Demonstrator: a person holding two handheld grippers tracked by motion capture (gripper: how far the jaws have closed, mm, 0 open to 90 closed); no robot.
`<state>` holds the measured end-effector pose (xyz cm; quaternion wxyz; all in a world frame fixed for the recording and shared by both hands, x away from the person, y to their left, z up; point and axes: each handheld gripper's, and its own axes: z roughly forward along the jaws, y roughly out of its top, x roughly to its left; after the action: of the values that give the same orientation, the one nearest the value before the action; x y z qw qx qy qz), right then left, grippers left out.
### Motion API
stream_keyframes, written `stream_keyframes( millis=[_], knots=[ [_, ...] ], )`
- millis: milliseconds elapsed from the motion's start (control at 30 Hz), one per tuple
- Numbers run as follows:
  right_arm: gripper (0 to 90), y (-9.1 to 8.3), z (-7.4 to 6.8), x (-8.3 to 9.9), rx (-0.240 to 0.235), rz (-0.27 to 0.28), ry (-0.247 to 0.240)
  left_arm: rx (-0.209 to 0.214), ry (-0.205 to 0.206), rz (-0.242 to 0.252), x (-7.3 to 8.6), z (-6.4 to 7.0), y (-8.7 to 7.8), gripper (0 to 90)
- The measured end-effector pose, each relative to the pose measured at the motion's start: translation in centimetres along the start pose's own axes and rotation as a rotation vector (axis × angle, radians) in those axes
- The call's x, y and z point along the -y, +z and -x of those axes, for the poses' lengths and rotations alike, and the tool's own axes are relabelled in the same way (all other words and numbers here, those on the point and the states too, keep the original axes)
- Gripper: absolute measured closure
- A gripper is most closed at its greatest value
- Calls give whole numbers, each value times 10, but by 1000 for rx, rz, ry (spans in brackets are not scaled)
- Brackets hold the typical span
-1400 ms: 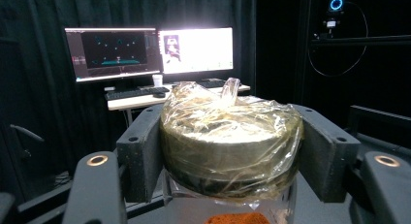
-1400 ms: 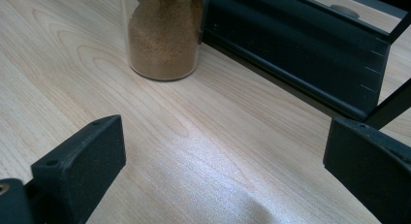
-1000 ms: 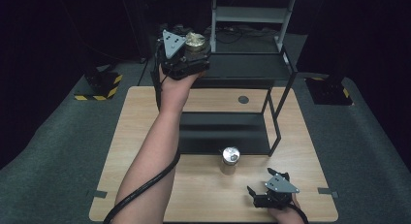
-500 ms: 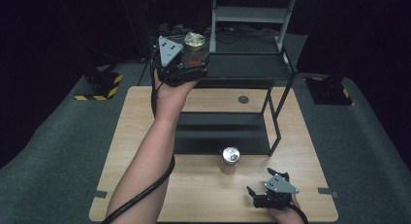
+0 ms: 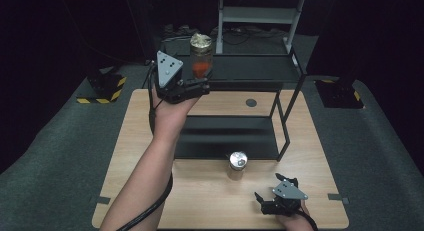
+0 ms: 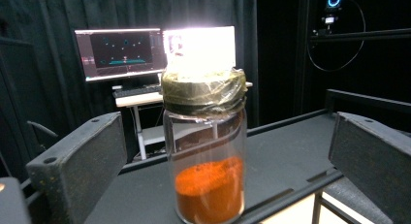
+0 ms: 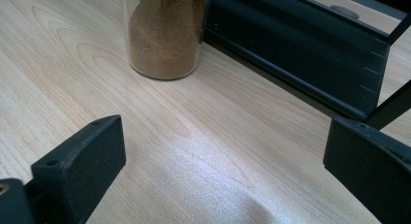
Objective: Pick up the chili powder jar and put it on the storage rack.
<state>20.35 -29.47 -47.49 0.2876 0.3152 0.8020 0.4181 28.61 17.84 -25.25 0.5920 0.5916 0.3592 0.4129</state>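
Observation:
A glass jar of orange powder (image 5: 201, 56) with a taped lid stands upright on the top shelf (image 5: 250, 67) of a black rack. My left gripper (image 5: 192, 87) is just in front of it, open. In the left gripper view the jar (image 6: 206, 151) stands between the wide-apart jaws of the left gripper (image 6: 225, 136), touching neither. A second jar (image 5: 237, 163), silver-lidded with brown powder, stands on the wooden table (image 5: 140, 136) before the rack. My right gripper (image 5: 270, 187) rests open near the table's front right. Its own view has this jar (image 7: 165, 35) ahead of the right gripper (image 7: 228, 146).
The rack's lower shelf (image 5: 225, 136) lies on the table, and its frame (image 7: 300, 49) runs close to the brown jar. A small dark disc (image 5: 251, 102) is set in the tabletop under the rack. A metal stand (image 5: 260, 13) rises behind. Monitors (image 6: 121, 52) glow beyond the shelf.
My left gripper has drawn back toward the person, away from the orange jar, which stays on the top shelf. The right gripper and the brown jar have not moved.

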Motion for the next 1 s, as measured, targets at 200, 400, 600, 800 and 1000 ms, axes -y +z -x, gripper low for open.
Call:
stream_keyframes(
  millis=[200, 400, 600, 800, 1000],
  knots=[
    [3, 0, 0, 0, 0, -1, -5, -7, 22, -5, 2, 8, -18, 4],
    [3, 0, -1, 0, 1, -2, -7, -11, 33, -3, 5, 16, -37, 4],
    [3, 0, -1, -1, 1, -3, -10, -14, 38, -9, 13, 20, -53, 4],
    [3, 0, -1, -1, 2, -3, -12, -12, 38, -29, 29, 22, -66, 4],
    [3, 0, -2, -1, 3, -4, -17, 0, 28, -48, 48, 23, -77, 4]
  ],
)
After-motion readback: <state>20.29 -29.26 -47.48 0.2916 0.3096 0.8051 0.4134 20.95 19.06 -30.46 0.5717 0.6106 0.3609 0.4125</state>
